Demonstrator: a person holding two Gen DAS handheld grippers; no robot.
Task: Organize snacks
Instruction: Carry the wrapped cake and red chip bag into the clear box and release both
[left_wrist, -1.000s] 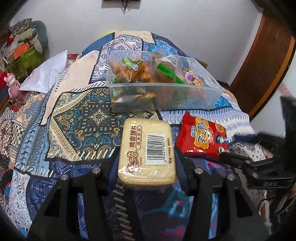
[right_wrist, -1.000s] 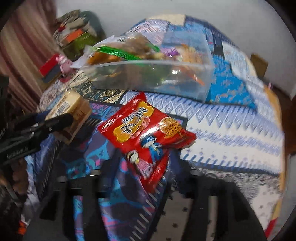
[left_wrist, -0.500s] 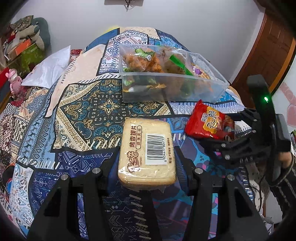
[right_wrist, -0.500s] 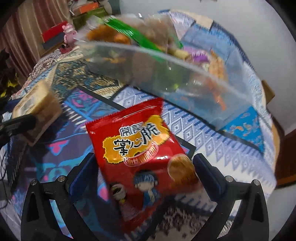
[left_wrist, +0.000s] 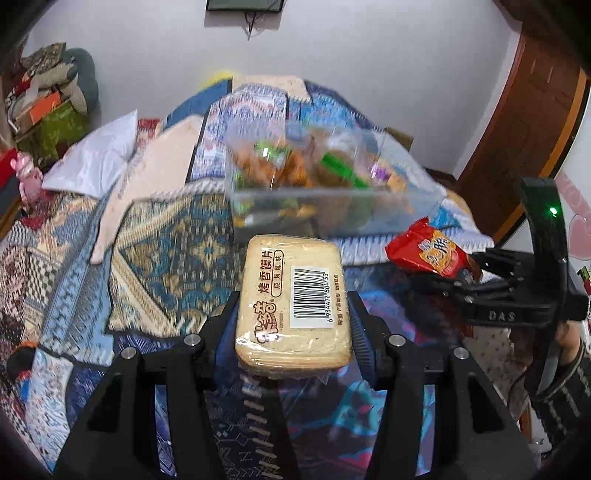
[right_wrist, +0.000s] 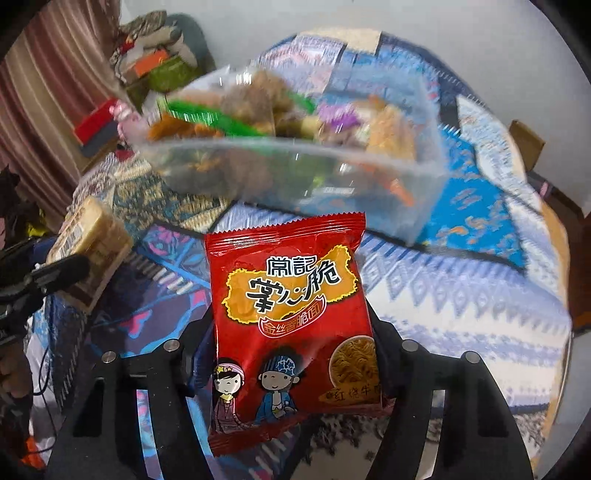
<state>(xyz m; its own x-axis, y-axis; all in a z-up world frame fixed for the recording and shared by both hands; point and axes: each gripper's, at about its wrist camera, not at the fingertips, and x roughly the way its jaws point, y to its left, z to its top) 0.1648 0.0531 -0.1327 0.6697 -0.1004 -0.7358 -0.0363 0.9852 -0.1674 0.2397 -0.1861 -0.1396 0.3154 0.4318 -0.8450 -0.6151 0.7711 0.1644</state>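
Observation:
My left gripper (left_wrist: 293, 301) is shut on a beige packet of toasted bun slices (left_wrist: 295, 266) with a barcode label, held above the bedspread. In the right wrist view a red crispy-noodle packet (right_wrist: 288, 295) stands upright between the fingers of my right gripper (right_wrist: 291, 332), whose jaws are closing onto its sides. The left wrist view shows that red packet (left_wrist: 432, 251) lifted off the bed at the right, in the right gripper (left_wrist: 454, 280). Beyond both stands a clear plastic bin (left_wrist: 369, 214) (right_wrist: 295, 177) filled with several snack bags. The beige packet (right_wrist: 88, 229) appears at the left of the right wrist view.
Everything sits on a bed with a patterned blue bedspread (left_wrist: 166, 240). A white pillow (left_wrist: 96, 162) lies at the far left, near a pile of belongings (left_wrist: 48, 96). A brown wooden door (left_wrist: 535, 110) is at the right. A hand in a striped sleeve (left_wrist: 569, 354) carries the right gripper.
The right gripper opened wide around the red packet, closed on it and raised it off the bedspread. The left gripper kept its grip on the beige packet.

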